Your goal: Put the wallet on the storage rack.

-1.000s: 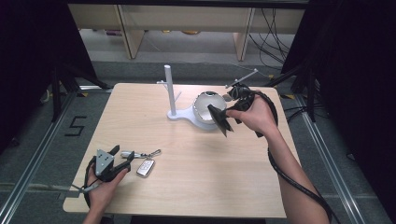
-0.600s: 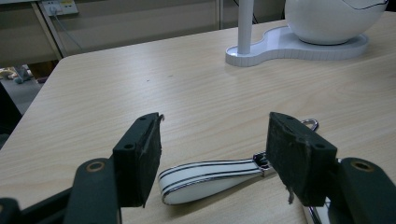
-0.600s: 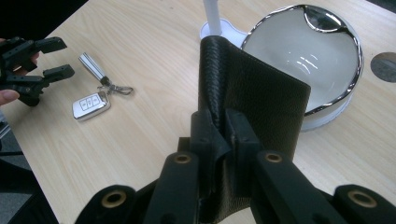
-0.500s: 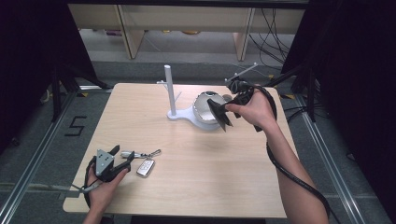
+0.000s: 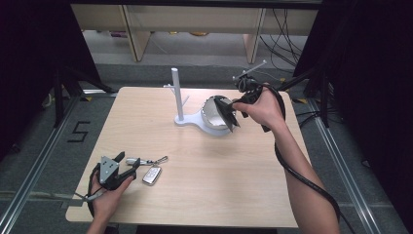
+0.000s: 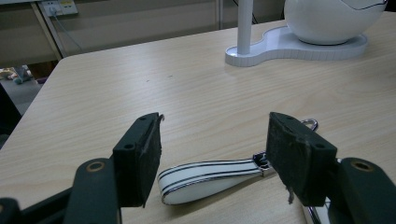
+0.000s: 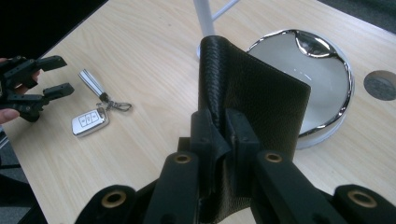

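Note:
My right gripper (image 5: 233,110) is shut on a black leather wallet (image 5: 225,113) and holds it in the air, just above the white bowl (image 5: 210,122). In the right gripper view the wallet (image 7: 254,100) stands upright between the closed pads, in front of the bowl's chrome rim (image 7: 343,100). My left gripper (image 5: 127,162) rests near the table's front left, open. Between its pads lies a white striped key strap (image 6: 210,178), untouched. The strap is chained to a silver car key fob (image 5: 152,174).
The bowl sits on a white base with an upright post (image 5: 177,92) that has a side peg, at the back middle of the wooden table (image 5: 204,195). Cables trail from both grippers. Shelving stands beyond the table's far edge.
My right gripper has lifted the wallet a little, up and towards the far side over the bowl. The left gripper, the strap and the fob have stayed put.

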Available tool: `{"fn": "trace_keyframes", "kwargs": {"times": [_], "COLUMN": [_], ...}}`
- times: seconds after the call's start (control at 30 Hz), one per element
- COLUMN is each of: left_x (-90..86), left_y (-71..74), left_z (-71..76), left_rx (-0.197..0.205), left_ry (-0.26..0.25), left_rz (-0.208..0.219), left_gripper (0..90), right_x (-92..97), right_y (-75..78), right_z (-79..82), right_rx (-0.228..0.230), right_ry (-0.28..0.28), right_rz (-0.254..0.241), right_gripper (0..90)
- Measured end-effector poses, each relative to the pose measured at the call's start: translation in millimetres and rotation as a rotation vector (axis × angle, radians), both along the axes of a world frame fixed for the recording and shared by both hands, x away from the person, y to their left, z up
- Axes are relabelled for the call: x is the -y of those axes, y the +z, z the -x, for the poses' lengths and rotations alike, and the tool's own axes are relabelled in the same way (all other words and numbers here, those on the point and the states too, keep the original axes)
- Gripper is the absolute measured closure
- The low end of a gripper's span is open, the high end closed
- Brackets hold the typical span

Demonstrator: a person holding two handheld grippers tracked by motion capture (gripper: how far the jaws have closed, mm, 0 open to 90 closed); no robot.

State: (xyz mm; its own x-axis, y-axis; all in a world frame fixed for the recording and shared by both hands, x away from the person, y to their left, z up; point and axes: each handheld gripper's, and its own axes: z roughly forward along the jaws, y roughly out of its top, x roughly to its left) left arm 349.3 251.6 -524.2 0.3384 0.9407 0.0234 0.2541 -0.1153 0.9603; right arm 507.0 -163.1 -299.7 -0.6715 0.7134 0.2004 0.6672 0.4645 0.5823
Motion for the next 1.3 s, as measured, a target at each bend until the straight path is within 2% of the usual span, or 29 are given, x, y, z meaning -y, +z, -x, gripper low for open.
{"fn": "trace_keyframes", "kwargs": {"times": [0.07,0.17,0.23,0.33,0.37,0.77,1.1,1.3], "left_x": [0.1,0.0,0.0,0.1,0.0,0.0,0.8,1.1], "left_y": [-0.1,0.0,0.0,0.2,0.3,0.3,-0.2,0.3], "left_z": [0.0,0.1,0.1,0.5,0.5,0.7,0.4,0.9], "left_rx": [0.002,0.000,0.001,-0.001,-0.002,-0.002,0.005,-0.003], "left_ry": [0.000,-0.001,-0.001,0.000,0.000,0.000,-0.004,-0.002], "left_rz": [-0.002,0.001,0.000,-0.002,-0.003,-0.005,0.001,-0.008], "left_gripper": [35.2,35.2,35.2,35.2,35.2,35.3,35.3,35.4], "right_x": [-1.4,-3.9,-5.4,-7.4,-9.1,-19.2,-18.3,-16.7], "right_y": [1.0,0.3,0.6,-0.8,-1.1,-11.7,-20.5,-18.8], "right_z": [-1.9,-7.7,-9.4,-14.7,-15.4,-35.8,-48.2,-51.1], "right_rx": [-0.008,0.007,-0.006,0.007,-0.008,-0.017,-0.027,-0.031], "right_ry": [-0.004,0.007,-0.010,0.008,0.001,0.003,0.010,0.005], "right_rz": [-0.003,-0.008,-0.010,-0.007,-0.009,-0.014,-0.026,-0.042], "right_gripper": [83.6,83.6,83.6,83.6,83.6,83.6,83.5,83.5]}}
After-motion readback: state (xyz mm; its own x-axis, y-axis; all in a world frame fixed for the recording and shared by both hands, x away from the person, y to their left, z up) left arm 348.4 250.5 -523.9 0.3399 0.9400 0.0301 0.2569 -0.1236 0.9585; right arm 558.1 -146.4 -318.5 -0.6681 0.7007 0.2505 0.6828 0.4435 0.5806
